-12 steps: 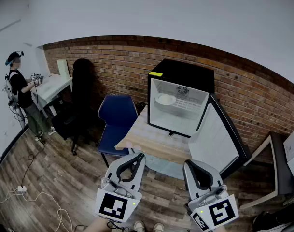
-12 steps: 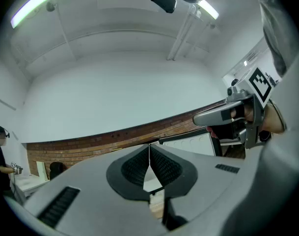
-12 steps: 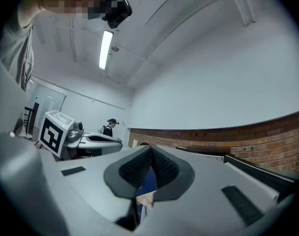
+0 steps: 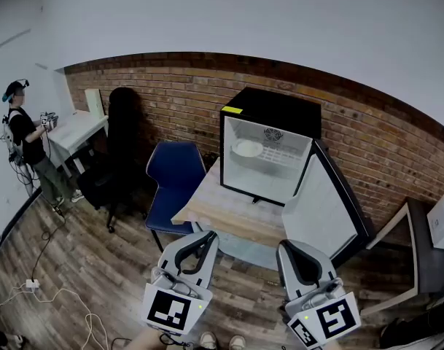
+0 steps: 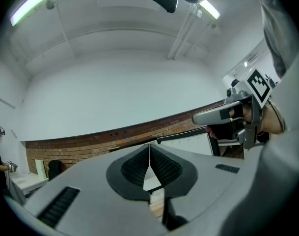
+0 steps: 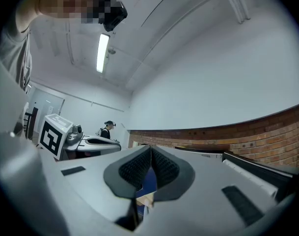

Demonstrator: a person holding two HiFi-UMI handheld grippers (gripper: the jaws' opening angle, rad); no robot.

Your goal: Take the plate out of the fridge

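Plate (image 4: 248,149) lies on the shelf at the left inside the fridge (image 4: 274,112), which stands on the table (image 4: 225,219) with its door (image 4: 325,204) swung wide. Since a moment ago almost nothing has changed: my view has drifted so the fridge sits a touch further left, while my left gripper (image 4: 205,238) and right gripper (image 4: 289,249) hang in the same spots, well short of the table, both claws closed on nothing. I judge the reach hasn't started, so I must move in and open a claw before gripping the plate.
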